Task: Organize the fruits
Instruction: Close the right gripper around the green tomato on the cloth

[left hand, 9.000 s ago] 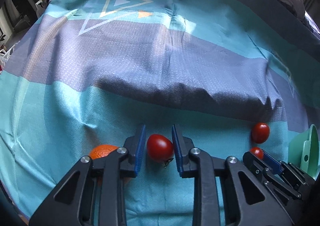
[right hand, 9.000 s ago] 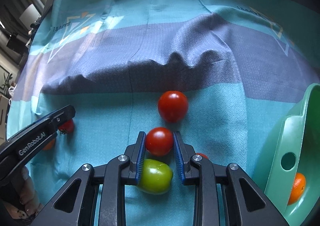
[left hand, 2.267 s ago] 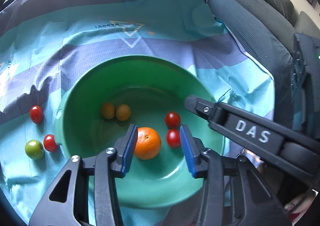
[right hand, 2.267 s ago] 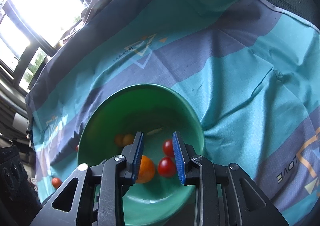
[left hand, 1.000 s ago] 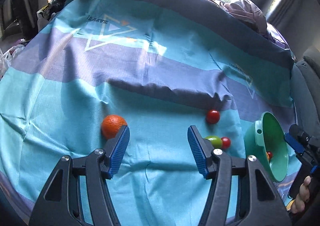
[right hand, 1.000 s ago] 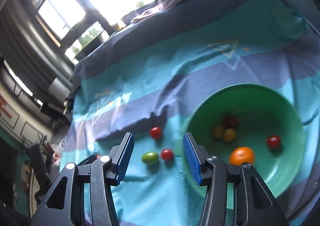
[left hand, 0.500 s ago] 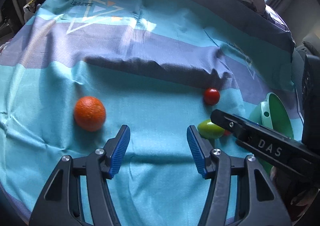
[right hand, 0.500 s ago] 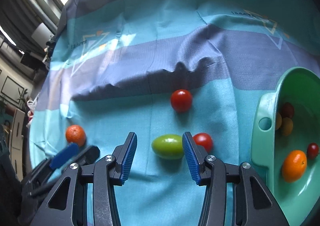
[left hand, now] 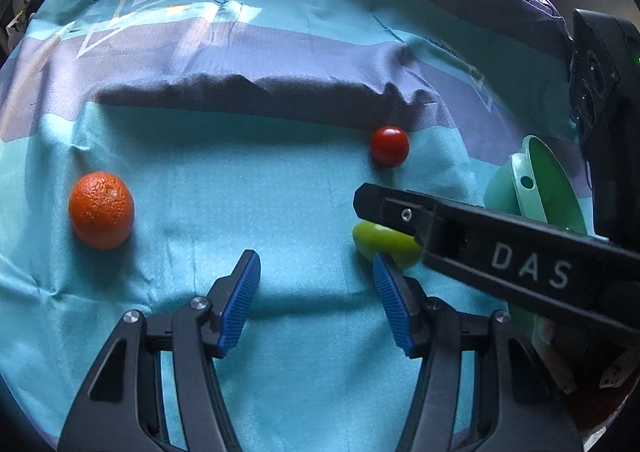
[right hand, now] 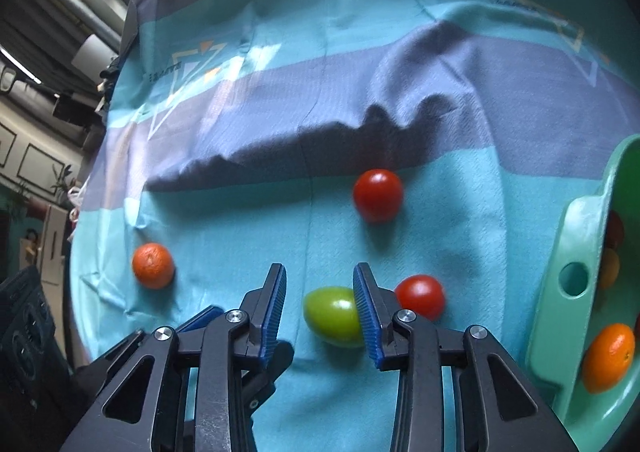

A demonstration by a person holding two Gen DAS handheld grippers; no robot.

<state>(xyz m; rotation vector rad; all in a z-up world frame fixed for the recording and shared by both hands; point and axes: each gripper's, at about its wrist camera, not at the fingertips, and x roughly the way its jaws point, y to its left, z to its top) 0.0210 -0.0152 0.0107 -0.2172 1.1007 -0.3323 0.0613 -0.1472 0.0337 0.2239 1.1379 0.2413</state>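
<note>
In the right wrist view a green tomato (right hand: 332,316) lies on the teal cloth between the fingers of my right gripper (right hand: 320,312). Its jaws are closing: the right pad (right hand: 366,312) is at the tomato's side, while the left pad stands a little apart from it. One red tomato (right hand: 420,296) lies just right of that finger, another (right hand: 378,194) farther back. My left gripper (left hand: 316,304) hangs open over bare cloth with nothing between its pads. An orange (left hand: 101,210) lies to its left. The right gripper's black finger (left hand: 480,244) half hides the green tomato (left hand: 380,242) there.
A green bowl (right hand: 576,252) stands at the right edge, holding an orange (right hand: 608,358) and small fruits. The cloth has a dark fold (right hand: 320,148) across the back. A black camera housing (left hand: 600,92) rises at the right of the left wrist view.
My right gripper's jaws have narrowed around the green tomato. The left gripper has come lower and closer to the cloth, still open.
</note>
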